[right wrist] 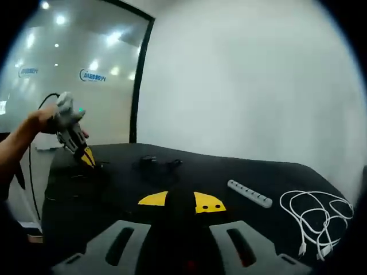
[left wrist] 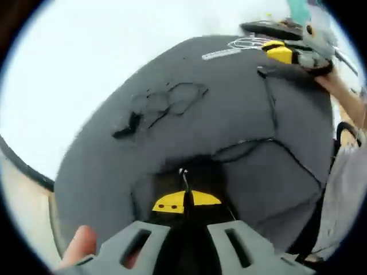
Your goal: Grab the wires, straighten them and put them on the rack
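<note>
While a black-covered table (right wrist: 241,172) carries everything, items run: white wire coil (right wrist: 318,215) at its right edge; grey rack w/ pegs (right wrist: 249,193) just beside the coil; black wire tangle (left wrist: 163,103) mid-table; second black wire (left wrist: 269,143) strung across. Left gripper (left wrist: 184,197): jaws pressed together, pinching that black wire's end. Right gripper (right wrist: 180,203): jaws together, holding nothing.

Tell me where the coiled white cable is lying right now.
In the right gripper view, the coiled white cable lies loose on the black table at the far right, just right of the long grey rack strip.
</note>
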Demonstrator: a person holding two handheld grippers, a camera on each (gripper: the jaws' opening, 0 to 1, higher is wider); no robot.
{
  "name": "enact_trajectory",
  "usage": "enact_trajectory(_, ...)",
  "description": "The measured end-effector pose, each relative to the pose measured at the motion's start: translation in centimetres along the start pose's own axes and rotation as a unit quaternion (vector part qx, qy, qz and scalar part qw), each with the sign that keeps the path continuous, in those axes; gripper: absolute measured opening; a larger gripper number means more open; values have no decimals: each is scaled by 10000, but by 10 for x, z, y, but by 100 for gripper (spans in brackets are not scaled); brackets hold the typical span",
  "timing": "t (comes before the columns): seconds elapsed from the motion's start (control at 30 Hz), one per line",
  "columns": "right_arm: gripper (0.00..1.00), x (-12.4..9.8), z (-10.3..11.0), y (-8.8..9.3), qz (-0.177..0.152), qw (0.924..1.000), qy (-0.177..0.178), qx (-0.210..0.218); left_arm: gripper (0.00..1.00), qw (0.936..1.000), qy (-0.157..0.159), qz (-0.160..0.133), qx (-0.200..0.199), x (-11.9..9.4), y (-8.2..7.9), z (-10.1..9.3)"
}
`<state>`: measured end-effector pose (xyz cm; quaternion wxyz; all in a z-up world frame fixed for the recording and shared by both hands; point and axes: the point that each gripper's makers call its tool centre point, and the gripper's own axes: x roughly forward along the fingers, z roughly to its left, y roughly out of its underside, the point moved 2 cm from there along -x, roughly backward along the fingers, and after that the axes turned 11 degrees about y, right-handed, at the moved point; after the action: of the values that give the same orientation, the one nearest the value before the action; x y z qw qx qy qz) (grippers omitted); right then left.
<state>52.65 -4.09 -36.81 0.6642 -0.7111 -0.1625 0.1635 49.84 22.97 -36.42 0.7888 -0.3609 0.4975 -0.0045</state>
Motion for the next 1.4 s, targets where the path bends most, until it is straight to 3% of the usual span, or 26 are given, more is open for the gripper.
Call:
enact_trajectory(0.13,13,-1,3,-2,-39,10000,-73,3,0,9932,143,-1156,-73,-71,-34,-12)
enact_trajectory(0.23,13,-1,9,-2,-46,9997,-220,-18,0,9862,423,-1597,-124,-101,-44,-20)
enact_trajectory(0.3,13,1,14,-2,-38,9995,-300,-107,1,9897,680,-1250,180,-96,-38,-33)
enact_trajectory(0.37,13,-1,20,-4,-80,9991,-392,-154,1,9926,818,-826,349,-73,-36,-42)
enact_trajectory(0.43,13,-8,45,-16,-102,9946,-939,431,0,9944,825,-635,191,-54,-36,-47)
enact_trajectory(0.47,18,-21,72,-18,390,9820,-1553,1005,0,9956,743,-534,194,-48,-35,-48)
enact_trajectory(0.5,30,-32,97,-28,684,9645,-1950,1644,0,9965,663,-450,219,-42,-36,-46)
enact_trajectory(0.53,46,-38,114,-41,601,9524,-2246,1971,1,9970,622,-415,184,-40,-37,-46)
enact_trajectory(0.57,58,-48,139,-54,687,9312,-2700,2350,1,9971,612,-407,187,-37,-39,-49)
enact_trajectory(0.6,58,-53,160,-57,854,9225,-2893,2410,1,9971,608,-367,278,-35,-41,-51)
enact_trajectory(0.63,52,-50,174,-55,871,9320,-2814,2110,0,9970,609,-360,305,-33,-44,-54)
enact_trajectory(0.7,43,-22,184,-46,517,9691,-2234,914,0,9968,626,-262,413,-30,-49,-61)
enact_trajectory(0.73,43,-13,191,-37,664,9698,-2243,693,0,9965,631,-235,497,-29,-52,-63)
enact_trajectory(0.77,38,-10,203,-30,945,9606,-2482,825,1,9965,622,-245,506,-29,-54,-65)
enact_trajectory(0.8,30,-10,210,-28,1304,9449,-2738,1228,1,9965,614,-258,507,-28,-56,-67)
enact_trajectory(0.83,10,-8,210,-22,1650,9368,-2764,1372,1,9963,641,-249,518,-28,-55,-70)
enact_trajectory(0.9,1,-2,189,-30,1449,9512,-2451,1187,1,9963,677,-255,474,-29,-50,-71)
enact_trajectory(0.97,1,-6,177,-53,989,9555,-2584,1020,1,9954,921,-237,117,-27,-41,-81)
enact_trajectory(1.03,1,-4,160,-71,689,9630,-2385,1053,1,9936,969,-288,500,-25,-37,-85)
enact_trajectory(1.1,1,3,141,-82,460,9702,-2086,1140,1,9934,1031,-296,406,-26,-33,-89)
enact_trajectory(1.13,1,10,130,-74,642,9768,-1766,1028,1,9923,1081,-392,461,-28,-34,-92)
enact_trajectory(1.2,1,27,113,-39,965,9868,-1266,308,1,9890,1109,-851,472,-38,-49,-92)
enact_trajectory(1.23,4,33,105,-8,1334,9849,-1102,-114,1,9847,1187,-1168,517,-47,-61,-93)
enact_trajectory(1.27,10,33,102,11,1502,9820,-1113,-264,1,9730,1299,-1843,492,-64,-84,-95)
enact_trajectory(1.3,16,31,101,15,1418,9831,-1150,-129,1,9603,1387,-2398,327,-81,-103,-95)
enact_trajectory(1.4,25,16,97,3,996,9861,-1285,346,1,9054,1534,-3959,69,-133,-153,-83)
